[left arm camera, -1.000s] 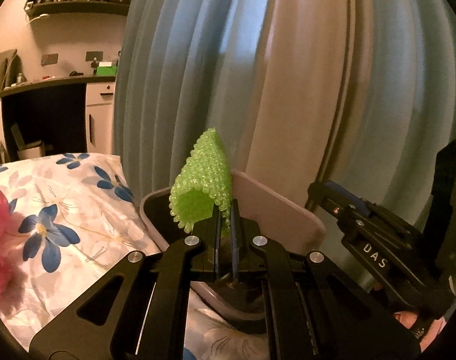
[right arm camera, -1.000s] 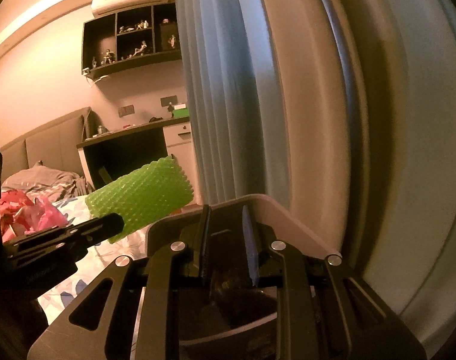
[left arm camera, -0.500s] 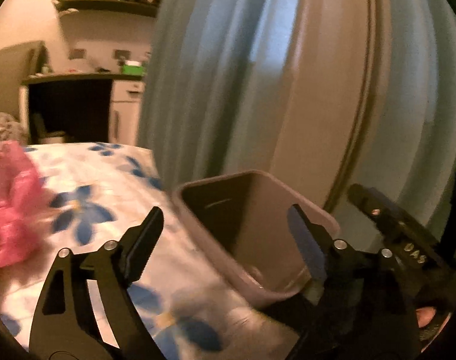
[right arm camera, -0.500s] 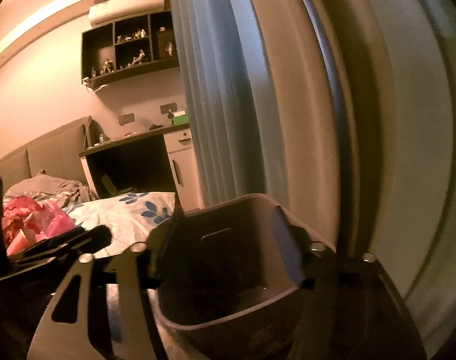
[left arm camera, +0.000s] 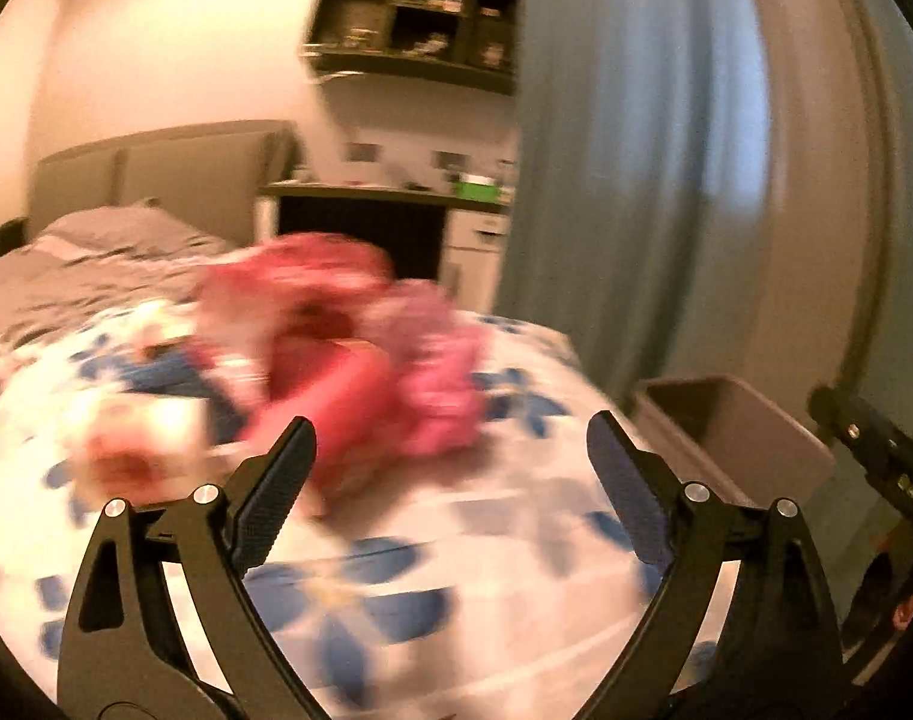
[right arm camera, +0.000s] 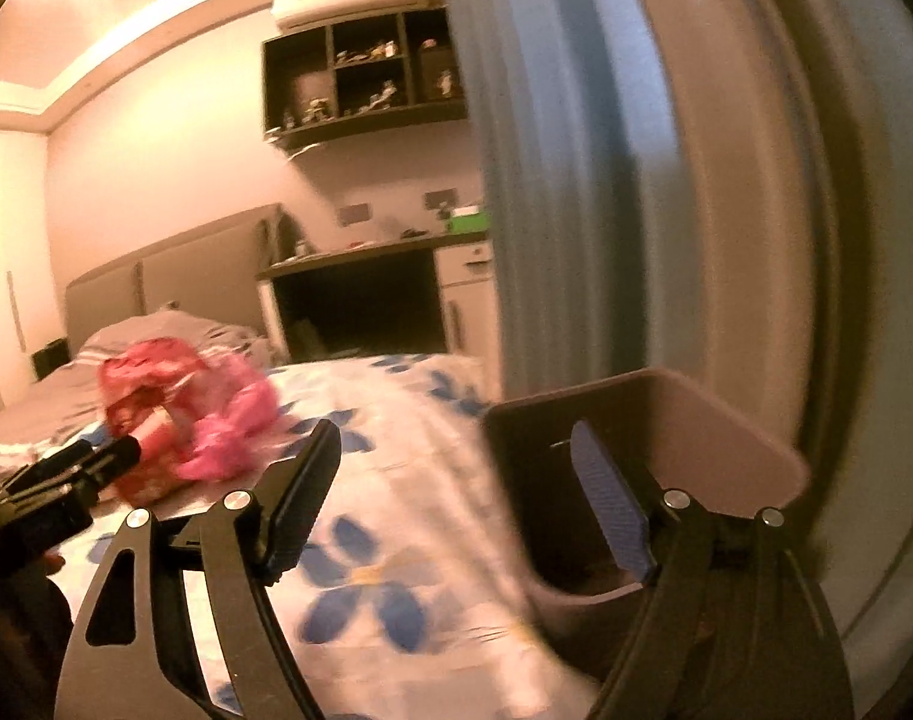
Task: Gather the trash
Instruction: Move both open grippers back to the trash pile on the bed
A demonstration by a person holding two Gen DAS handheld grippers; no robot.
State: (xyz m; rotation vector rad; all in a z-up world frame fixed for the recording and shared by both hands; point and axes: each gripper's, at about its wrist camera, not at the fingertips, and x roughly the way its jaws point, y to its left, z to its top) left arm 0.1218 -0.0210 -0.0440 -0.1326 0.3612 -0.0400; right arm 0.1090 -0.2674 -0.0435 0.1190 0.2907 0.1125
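- Both grippers are seen empty. The left gripper (left arm camera: pixel 450 468) has its fingers spread wide, just opened, nothing between them. Same for the right gripper (right arm camera: pixel 456 498): fingers apart, just opened, nothing held.
- Right gripper's far finger is seen against the bin's (right arm camera: pixel 756 438) dark inside; touching or not can't be told. The bin stands just off the bed's (left arm camera: pixel 516 540) right edge, by the curtain (left arm camera: pixel 636 180).
- The next trash looks to be the pink pile (left arm camera: pixel 360 360), crumpled stuff lying mid-bed, ahead of the left gripper and a bit left of its centre. It's heavily blurred, so what it's made of can't be made out. A pale lump with red on it (left arm camera: pixel 132 444) is seen nearer the left edge, maybe trash too, can't tell.
- For a clean grab: the left fingers should probably be kept wide and centred on the pile, brought in low, and closed on a bunched part, not a loose flap. The floral sheet is best not pinched along with it.
- Desk (right arm camera: pixel 360 258) and shelves (right arm camera: pixel 366 78) at the back wall aren't involved.
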